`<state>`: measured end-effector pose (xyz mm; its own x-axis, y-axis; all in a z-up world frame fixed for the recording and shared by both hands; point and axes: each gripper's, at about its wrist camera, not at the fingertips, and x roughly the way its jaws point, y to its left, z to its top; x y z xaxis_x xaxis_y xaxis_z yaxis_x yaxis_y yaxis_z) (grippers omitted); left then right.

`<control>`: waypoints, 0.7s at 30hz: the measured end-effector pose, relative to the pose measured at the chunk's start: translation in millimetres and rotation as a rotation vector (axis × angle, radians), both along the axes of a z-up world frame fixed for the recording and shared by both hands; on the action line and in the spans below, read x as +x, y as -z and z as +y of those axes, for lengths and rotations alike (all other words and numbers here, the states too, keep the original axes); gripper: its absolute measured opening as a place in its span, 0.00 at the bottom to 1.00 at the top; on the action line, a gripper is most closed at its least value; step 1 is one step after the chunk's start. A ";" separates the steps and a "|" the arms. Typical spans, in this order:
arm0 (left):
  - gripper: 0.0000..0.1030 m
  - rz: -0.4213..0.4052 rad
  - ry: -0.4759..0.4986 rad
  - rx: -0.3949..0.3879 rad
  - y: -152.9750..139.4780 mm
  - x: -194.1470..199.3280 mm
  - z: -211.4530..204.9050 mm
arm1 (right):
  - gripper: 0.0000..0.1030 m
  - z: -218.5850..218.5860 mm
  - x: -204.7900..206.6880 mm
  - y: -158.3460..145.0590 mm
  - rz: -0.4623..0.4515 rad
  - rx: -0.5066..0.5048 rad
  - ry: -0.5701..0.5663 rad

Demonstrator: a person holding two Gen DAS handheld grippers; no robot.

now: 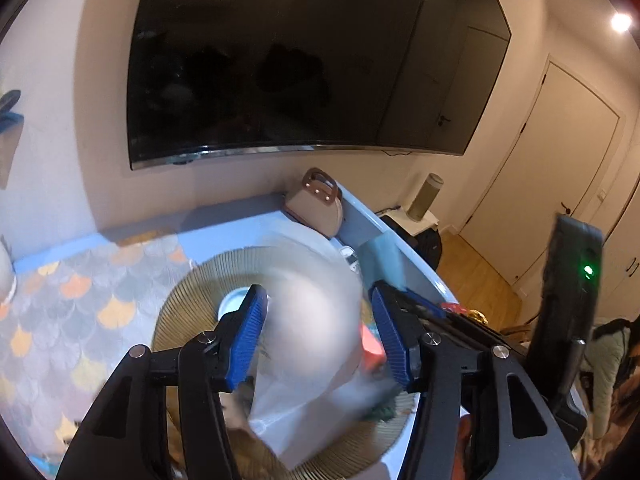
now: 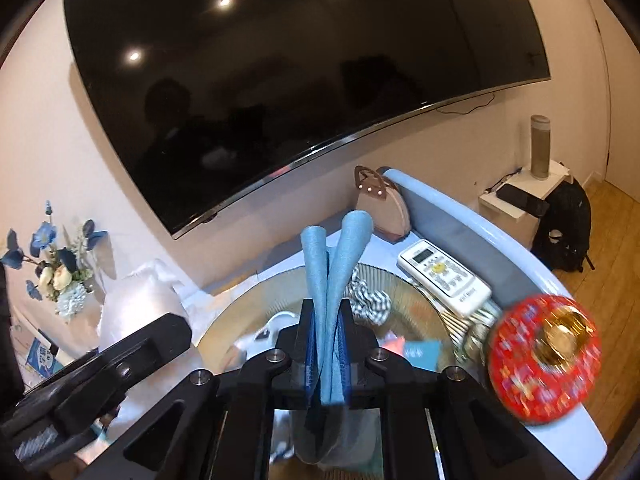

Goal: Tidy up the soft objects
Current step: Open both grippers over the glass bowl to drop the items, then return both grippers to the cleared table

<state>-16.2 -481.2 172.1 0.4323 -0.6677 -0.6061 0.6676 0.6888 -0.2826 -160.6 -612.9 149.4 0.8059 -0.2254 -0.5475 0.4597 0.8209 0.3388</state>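
In the left wrist view my left gripper stands open over a round gold-ribbed tray. A white soft thing, blurred, hangs loose between the blue pads without being pressed. In the right wrist view the same white thing shows at the left, past the left gripper's body. My right gripper is shut on a folded light blue cloth, whose two ends stick up above the jaws. Below it, on the tray, lies a striped cloth.
The light blue table has a raised rim. On it are a beige handbag, a white remote and a red tin. Blue flowers stand at the left. A large TV hangs on the wall behind.
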 end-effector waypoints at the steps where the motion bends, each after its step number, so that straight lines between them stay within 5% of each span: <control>1: 0.73 0.007 -0.011 0.004 1.2 5.3 -0.3 | 0.22 -2.3 6.0 1.8 0.011 0.011 -0.013; 2: 0.92 0.028 -0.023 -0.001 3.2 10.9 2.2 | 0.30 -6.2 11.9 5.4 0.028 0.032 -0.024; 5: 0.95 0.077 -0.036 -0.062 6.4 13.7 18.8 | 0.55 -6.5 11.2 12.5 0.051 0.036 -0.039; 13: 0.95 0.053 0.095 -0.130 -5.3 -43.7 69.9 | 0.61 21.1 -52.9 -0.3 -0.030 0.046 -0.009; 16: 0.95 -0.021 0.105 -0.130 -23.3 -72.7 95.1 | 0.80 41.7 -73.6 -9.6 -0.047 0.042 -0.024; 21: 0.94 -0.069 0.150 -0.021 -21.7 -110.2 122.3 | 0.87 82.8 -101.3 -8.2 -0.015 0.049 -0.005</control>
